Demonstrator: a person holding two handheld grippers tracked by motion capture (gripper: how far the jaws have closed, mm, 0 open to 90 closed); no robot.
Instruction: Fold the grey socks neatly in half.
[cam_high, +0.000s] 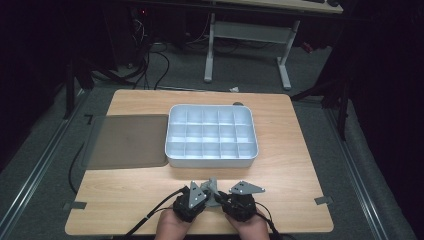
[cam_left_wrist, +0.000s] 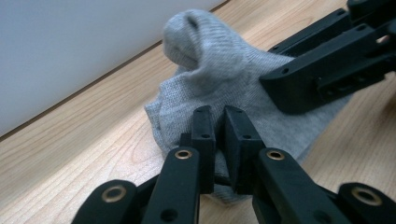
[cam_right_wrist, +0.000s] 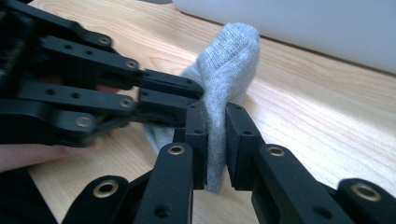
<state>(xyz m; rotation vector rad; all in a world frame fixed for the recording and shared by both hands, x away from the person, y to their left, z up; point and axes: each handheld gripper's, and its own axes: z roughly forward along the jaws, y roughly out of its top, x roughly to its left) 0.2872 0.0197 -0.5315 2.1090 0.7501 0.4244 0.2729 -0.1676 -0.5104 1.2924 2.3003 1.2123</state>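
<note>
Holding the grey sock (cam_left_wrist: 224, 79) between two claws is the work here, and both already have cloth; the left gripper (cam_left_wrist: 215, 140) is pinched narrow on the sock's near edge, its jaws almost touching with fabric between them; the right gripper (cam_right_wrist: 215, 144) is likewise clamped narrow on a fold that rises above its jaws and bends over at the top. From the high view the sock (cam_high: 212, 190) sits just above the wooden table (cam_high: 280, 150) at its near edge, between the two hands, with the white divided tray (cam_high: 212, 159) just beyond and a dark mat (cam_high: 127, 140) to the tray's left. No earlier frame is shown. To do this step well, I judge, keep both grips firm and draw the hands apart evenly, so the cloth tightens without slipping; the bites look shallow, near the edge, so a sharp tug could free one side; lift a little before any move toward the tray, so the hanging part does not drag on the wood or catch its wall.
</note>
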